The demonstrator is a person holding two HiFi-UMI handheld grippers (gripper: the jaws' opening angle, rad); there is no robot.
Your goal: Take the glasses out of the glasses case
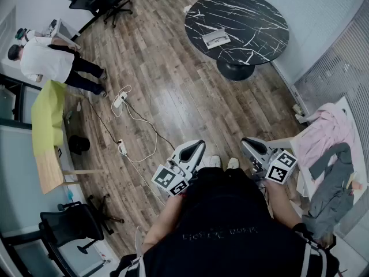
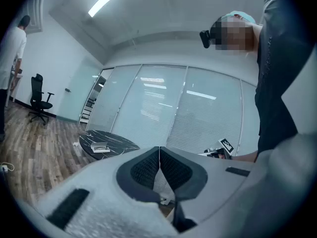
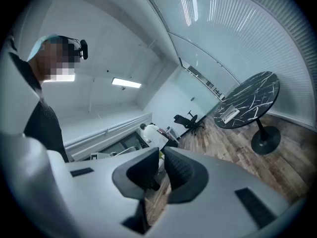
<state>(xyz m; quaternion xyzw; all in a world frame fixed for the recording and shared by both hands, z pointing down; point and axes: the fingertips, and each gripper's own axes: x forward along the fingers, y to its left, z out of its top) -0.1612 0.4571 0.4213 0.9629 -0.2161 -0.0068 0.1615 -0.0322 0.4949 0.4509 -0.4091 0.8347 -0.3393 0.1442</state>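
Note:
The glasses case (image 1: 217, 38) is a small pale box lying on the round black marble table (image 1: 253, 10) across the room; I cannot tell whether it is open. It also shows as a small pale glasses case (image 2: 99, 147) in the left gripper view and a tiny glasses case (image 3: 230, 115) in the right gripper view. No glasses are visible. My left gripper (image 1: 199, 145) and right gripper (image 1: 247, 142) are held close to my body, far from the table. The left gripper (image 2: 159, 150) is shut with its pads touching. The right gripper (image 3: 161, 152) is shut on nothing.
A person in a white shirt (image 1: 43, 62) stands at the far left by a desk. Office chairs (image 1: 101, 2) (image 1: 72, 227), a yellow-green table (image 1: 49, 120) and floor cables with a power strip (image 1: 121, 100) lie left. Pink clothing (image 1: 328, 134) and grey clothing (image 1: 337, 183) rest at the right.

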